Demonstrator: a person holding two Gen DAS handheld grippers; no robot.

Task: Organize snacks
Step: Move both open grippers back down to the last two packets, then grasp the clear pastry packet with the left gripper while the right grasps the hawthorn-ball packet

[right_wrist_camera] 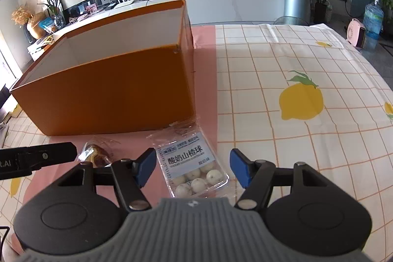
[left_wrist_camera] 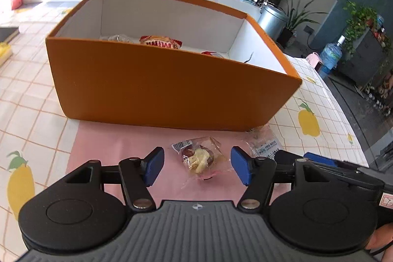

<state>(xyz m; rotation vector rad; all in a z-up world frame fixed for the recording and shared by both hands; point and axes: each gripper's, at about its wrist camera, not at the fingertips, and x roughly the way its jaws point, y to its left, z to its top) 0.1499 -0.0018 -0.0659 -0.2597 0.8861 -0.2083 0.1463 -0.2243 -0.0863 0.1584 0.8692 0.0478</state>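
On the left stands the orange box (left_wrist_camera: 172,90), open at the top and white inside, set on a pink mat (left_wrist_camera: 118,146) that lies over the lemon-print cloth of the table (left_wrist_camera: 32,114). Over its near wall the left wrist view shows snacks already inside: a clear wrapped one (left_wrist_camera: 118,38) towards the left, a red and yellow packet (left_wrist_camera: 159,41) near the middle, and the red edge of another packet (left_wrist_camera: 212,54) further right. In front of the box, on the mat, the left gripper (left_wrist_camera: 197,166) has its blue pads spread wide, one on each side of a small clear-wrapped pastry snack (left_wrist_camera: 200,157) that lies flat between them; neither pad touches the wrapper. Just to the right of that lies a clear tray pack of white yoghurt hawthorn balls (right_wrist_camera: 194,163) with a pale printed label, its far end close to the near right corner of the box. The right gripper (right_wrist_camera: 193,168) is also spread open, its pads on either side of this pack and apart from it. In the right wrist view the pastry snack (right_wrist_camera: 97,154) shows partly behind the left finger, with the left gripper's black body reaching in from the left edge. Further right the table cloth shows a large yellow lemon (right_wrist_camera: 301,100).
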